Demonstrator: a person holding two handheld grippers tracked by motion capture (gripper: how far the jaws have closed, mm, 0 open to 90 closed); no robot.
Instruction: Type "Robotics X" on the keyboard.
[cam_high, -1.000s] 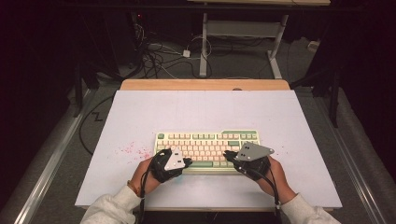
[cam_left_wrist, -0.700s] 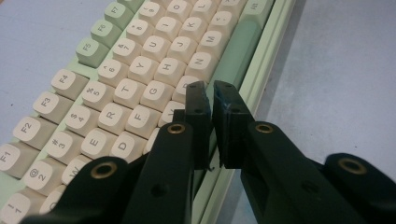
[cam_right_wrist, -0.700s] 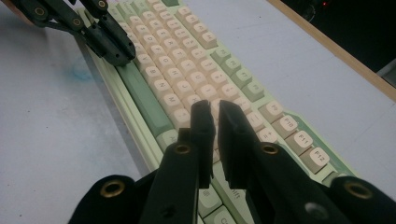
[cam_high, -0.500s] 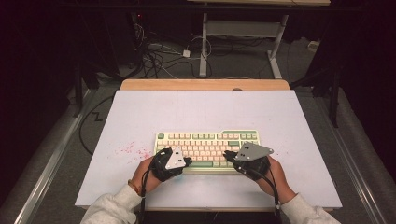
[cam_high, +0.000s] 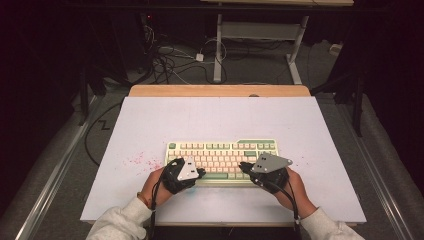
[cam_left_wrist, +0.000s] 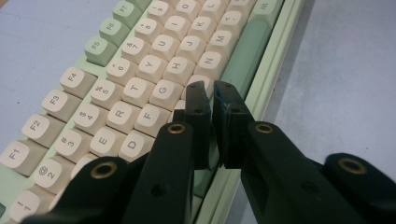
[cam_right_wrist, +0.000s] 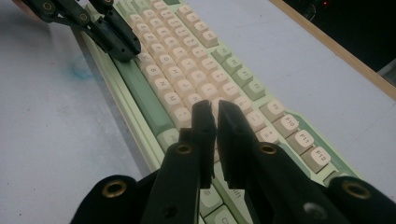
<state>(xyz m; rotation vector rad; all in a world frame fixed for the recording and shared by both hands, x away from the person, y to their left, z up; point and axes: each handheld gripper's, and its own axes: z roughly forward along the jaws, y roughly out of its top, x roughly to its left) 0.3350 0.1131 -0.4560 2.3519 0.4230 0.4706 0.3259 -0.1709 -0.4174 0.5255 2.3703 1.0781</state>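
Note:
A pale green keyboard (cam_high: 222, 155) with cream keys lies on the white table, near its front edge. My left gripper (cam_high: 201, 171) rests its tips on the keyboard's lower left rows, and my right gripper (cam_high: 242, 165) on its lower right rows. In the left gripper view the left gripper (cam_left_wrist: 210, 93) is shut with nothing between its jaws, its tips over the keys next to the green space bar (cam_left_wrist: 245, 51). In the right gripper view the right gripper (cam_right_wrist: 215, 109) is shut and empty above the keys (cam_right_wrist: 187, 56), with the left gripper (cam_right_wrist: 123, 49) farther off by the space bar.
The white table top (cam_high: 220, 120) has pink specks (cam_high: 142, 161) left of the keyboard and a faint blue smudge (cam_right_wrist: 81, 72) in front of it. A wooden strip (cam_high: 220, 90) runs along the far edge. Cables (cam_high: 170, 60) and a metal stand (cam_high: 218, 50) lie beyond.

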